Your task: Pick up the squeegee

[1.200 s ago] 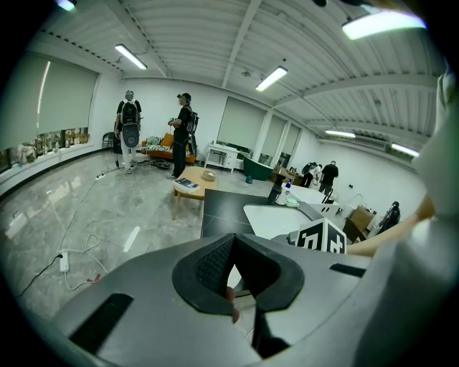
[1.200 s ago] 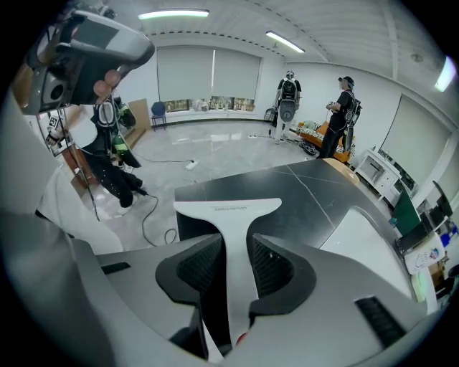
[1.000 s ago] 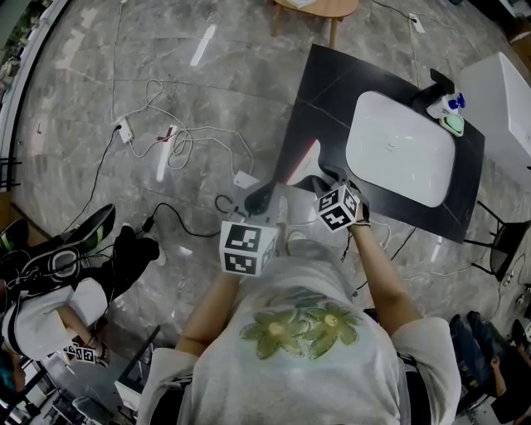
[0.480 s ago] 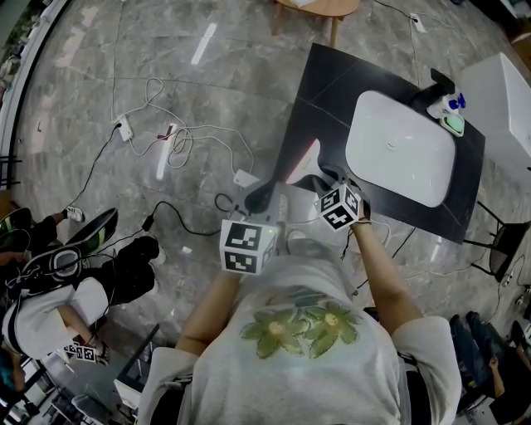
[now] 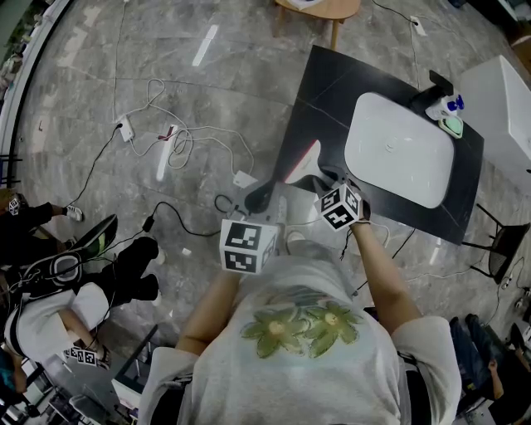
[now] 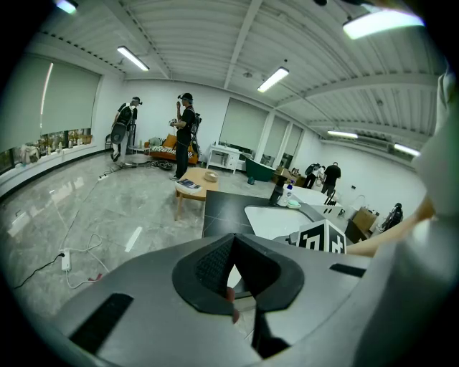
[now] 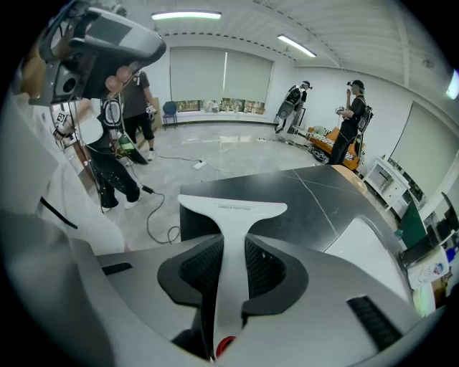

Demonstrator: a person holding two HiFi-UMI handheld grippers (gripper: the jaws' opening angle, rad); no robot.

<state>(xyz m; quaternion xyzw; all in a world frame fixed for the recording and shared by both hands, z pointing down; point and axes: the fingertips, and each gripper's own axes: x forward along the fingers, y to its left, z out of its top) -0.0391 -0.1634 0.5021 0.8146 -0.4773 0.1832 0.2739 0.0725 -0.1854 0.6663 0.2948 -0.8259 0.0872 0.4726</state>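
The white T-shaped squeegee (image 7: 233, 209) has its handle clamped between the jaws of my right gripper (image 7: 233, 247), which is shut on it. Its wide blade points away from me, over the near edge of the black table (image 7: 308, 190). In the head view the squeegee (image 5: 304, 160) shows pale beyond the right gripper (image 5: 320, 184), held in front of my chest. The left gripper (image 5: 259, 199) hangs beside it at the left. In the left gripper view its jaws (image 6: 233, 240) meet at the tips with nothing held.
A black table (image 5: 332, 83) carries a white basin (image 5: 398, 149), with bottles (image 5: 448, 112) at its far corner. A small wooden table (image 5: 319, 8) stands beyond. Cables and a power strip (image 5: 178, 141) trail over the grey floor. People stand at the left (image 5: 50, 282).
Both grippers and the squeegee have stayed put. Only the people at the left edge of the head view have shifted their feet.
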